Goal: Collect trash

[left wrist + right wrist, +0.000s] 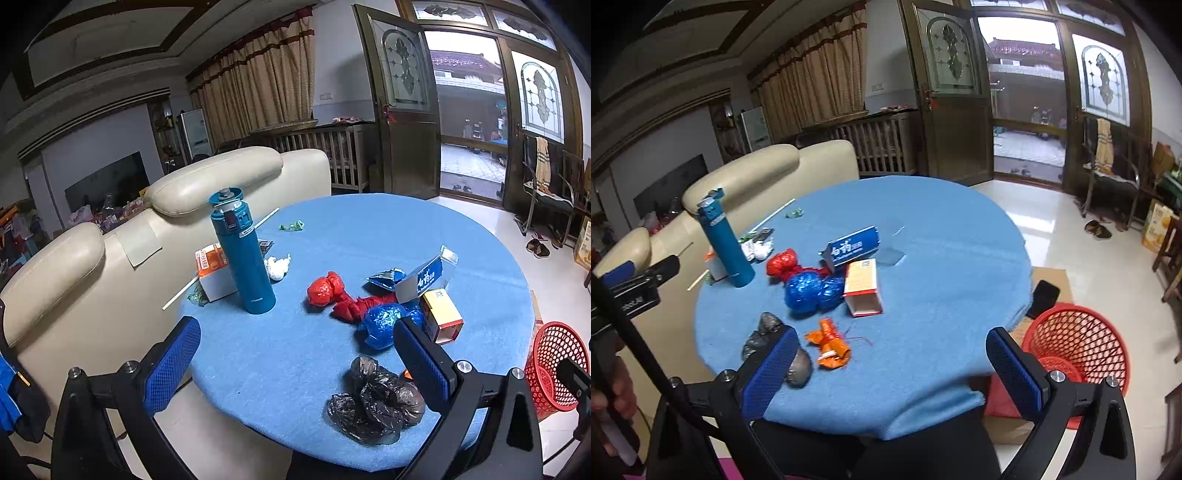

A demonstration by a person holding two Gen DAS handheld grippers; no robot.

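- Right now we hold both grippers above the near edge of the round blue worktop (942, 236), each tilted down at the litter; neither touches anything.
- Our left gripper (295, 354) has its jaws spread wide and empty, with the black crumpled bag (373, 402) lying just ahead between them, so we judge it the nearest pick.
- Our right gripper (892, 363) is likewise released and empty, with the orange wrapper (829, 349) just ahead of it.
- The red mesh basket (1078, 343) stands on the floor beside the worktop at our right, likely put there so trash can be dropped straight off the edge.
- Counting the trash we can make out: one black bag, one orange wrapper, one blue foil bag (812, 290), one red bag (783, 264), two small cartons, one white tissue.
- One teal flask (242, 254) stands upright and probably is not trash.
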